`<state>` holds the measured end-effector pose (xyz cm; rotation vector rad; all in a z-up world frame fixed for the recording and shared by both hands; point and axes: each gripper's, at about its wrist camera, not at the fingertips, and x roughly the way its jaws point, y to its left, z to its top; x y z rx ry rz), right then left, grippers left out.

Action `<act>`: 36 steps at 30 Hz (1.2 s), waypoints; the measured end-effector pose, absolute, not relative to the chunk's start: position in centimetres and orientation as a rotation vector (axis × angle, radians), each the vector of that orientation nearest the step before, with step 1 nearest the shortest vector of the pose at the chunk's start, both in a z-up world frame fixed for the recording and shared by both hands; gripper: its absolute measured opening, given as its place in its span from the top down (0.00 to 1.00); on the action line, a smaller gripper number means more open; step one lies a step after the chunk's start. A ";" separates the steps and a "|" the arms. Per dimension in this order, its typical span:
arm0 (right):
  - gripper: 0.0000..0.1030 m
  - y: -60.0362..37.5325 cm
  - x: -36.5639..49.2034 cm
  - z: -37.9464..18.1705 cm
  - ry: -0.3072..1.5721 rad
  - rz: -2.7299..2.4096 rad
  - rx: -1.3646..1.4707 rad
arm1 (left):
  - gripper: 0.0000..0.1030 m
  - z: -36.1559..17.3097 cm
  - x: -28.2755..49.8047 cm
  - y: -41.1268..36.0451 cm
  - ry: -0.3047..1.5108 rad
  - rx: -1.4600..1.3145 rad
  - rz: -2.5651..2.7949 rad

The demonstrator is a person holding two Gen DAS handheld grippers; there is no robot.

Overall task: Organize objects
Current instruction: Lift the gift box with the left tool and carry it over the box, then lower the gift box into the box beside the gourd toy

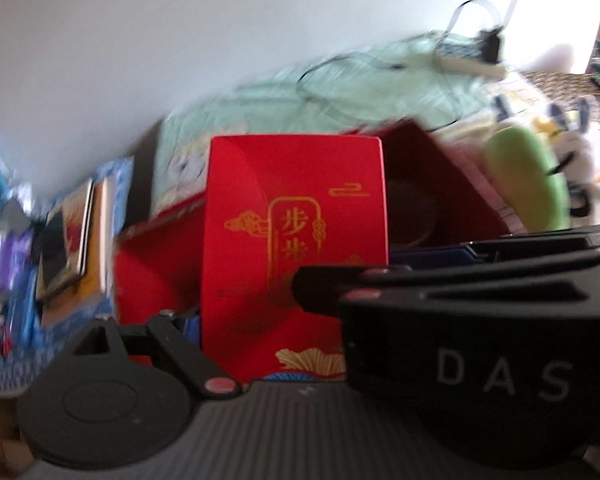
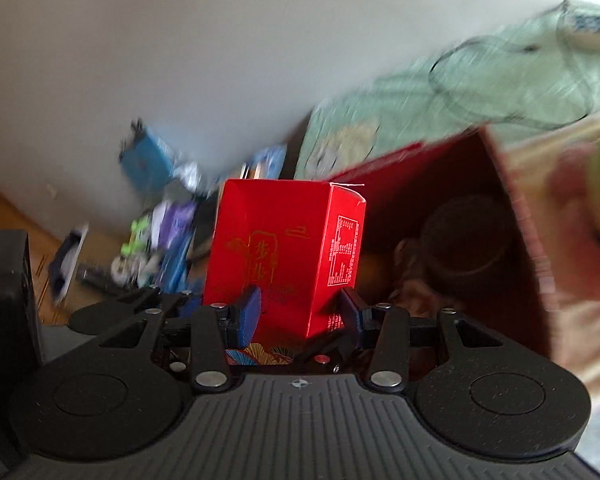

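Right fingers (image 2: 298,306) closed on the red box (image 2: 284,256), blue pads pressing its two sides low down, box upright. Thin card, judged light and likely hollow: walls would dent under a hard squeeze, glossy print may slip. Best held low near the corners, where it is stiffest.

Left fingers (image 1: 260,312): the box (image 1: 296,240) stands between them, right finger across its face; whether they clamp it I cannot tell.

Behind the box, an open red carton (image 2: 480,248); beyond that, green bedding (image 1: 340,92).
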<state>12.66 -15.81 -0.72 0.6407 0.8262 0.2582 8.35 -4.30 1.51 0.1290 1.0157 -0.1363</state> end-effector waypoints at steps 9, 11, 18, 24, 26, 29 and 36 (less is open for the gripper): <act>0.55 -13.2 17.6 -4.0 0.988 0.397 0.588 | 0.21 -3.3 10.2 -0.4 1.151 0.077 -0.062; 0.56 -13.1 18.4 -4.7 1.021 0.414 0.595 | 0.21 -4.0 10.5 0.1 1.175 0.076 -0.053; 0.57 -12.9 20.0 -6.4 1.093 0.428 0.631 | 0.18 -5.8 11.4 0.2 1.213 0.103 -0.023; 0.57 -13.1 20.3 -6.8 1.124 0.426 0.646 | 0.14 -6.1 11.6 0.0 1.209 0.131 -0.004; 0.57 -12.9 20.5 -6.9 1.147 0.428 0.638 | 0.15 -6.2 11.5 -0.1 1.206 0.146 0.003; 0.58 -12.9 20.8 -7.2 1.169 0.428 0.645 | 0.14 -6.2 11.5 0.1 1.204 0.141 0.008; 0.61 -13.5 20.8 -7.5 1.168 0.418 0.688 | 0.13 -6.3 11.5 0.3 1.197 0.148 0.019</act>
